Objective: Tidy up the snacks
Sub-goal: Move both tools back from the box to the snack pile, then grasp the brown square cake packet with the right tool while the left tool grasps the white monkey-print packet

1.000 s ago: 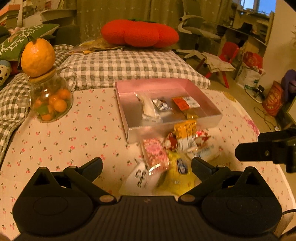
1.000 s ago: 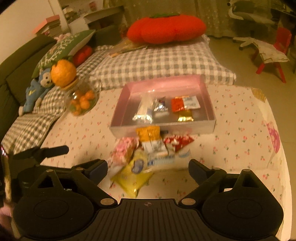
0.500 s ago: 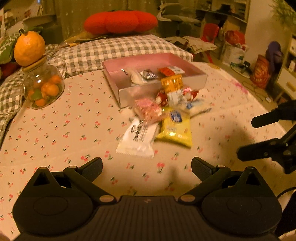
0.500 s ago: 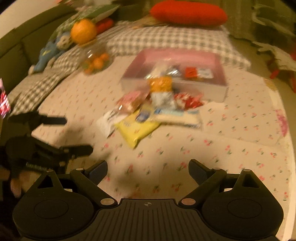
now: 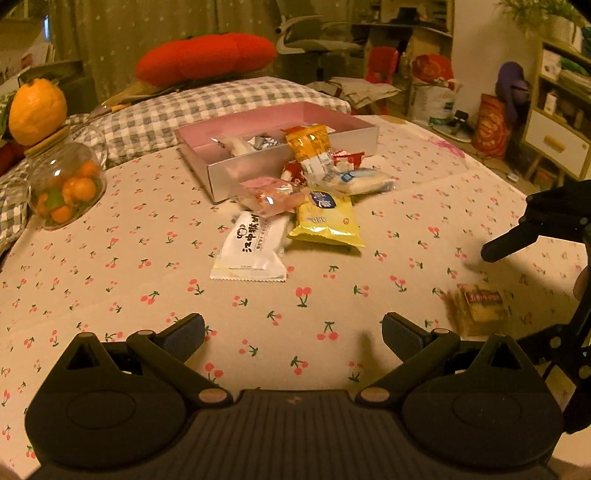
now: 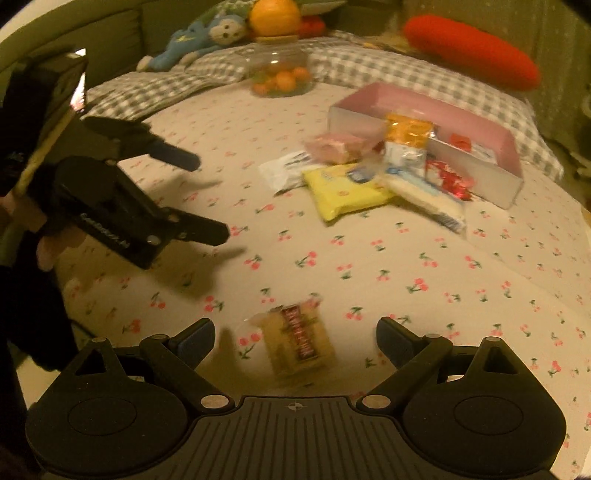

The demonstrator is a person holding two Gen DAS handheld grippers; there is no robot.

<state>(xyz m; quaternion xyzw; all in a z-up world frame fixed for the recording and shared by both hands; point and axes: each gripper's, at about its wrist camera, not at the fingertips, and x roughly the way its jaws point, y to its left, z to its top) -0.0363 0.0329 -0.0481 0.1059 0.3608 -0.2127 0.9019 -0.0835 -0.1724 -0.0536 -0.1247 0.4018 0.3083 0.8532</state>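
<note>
A pink box [image 5: 280, 114] [image 6: 436, 107] holding a few snacks sits on the cherry-print tablecloth. A pile of snack packets lies in front of it: a white one [image 5: 253, 243], a yellow one [image 5: 325, 219] [image 6: 343, 190], a pink one [image 5: 271, 195] and an orange one [image 5: 308, 142] [image 6: 406, 129]. A small tan packet with a red label [image 6: 299, 341] [image 5: 478, 306] lies apart, just ahead of my open right gripper [image 6: 295, 336]. My left gripper [image 5: 293, 330] is open and empty, well short of the pile.
A glass jar of small oranges [image 5: 62, 184] [image 6: 279, 72] with a big orange on top stands at the table's far left. Checked cushions [image 5: 207, 107], a red pillow [image 5: 205, 57] and a blue toy monkey [image 6: 199, 35] lie behind. The table edge curves on the right.
Both grippers have pulled back from the box toward the near side of the table. The right gripper swung right and down over the lone tan packet, which has come into view.
</note>
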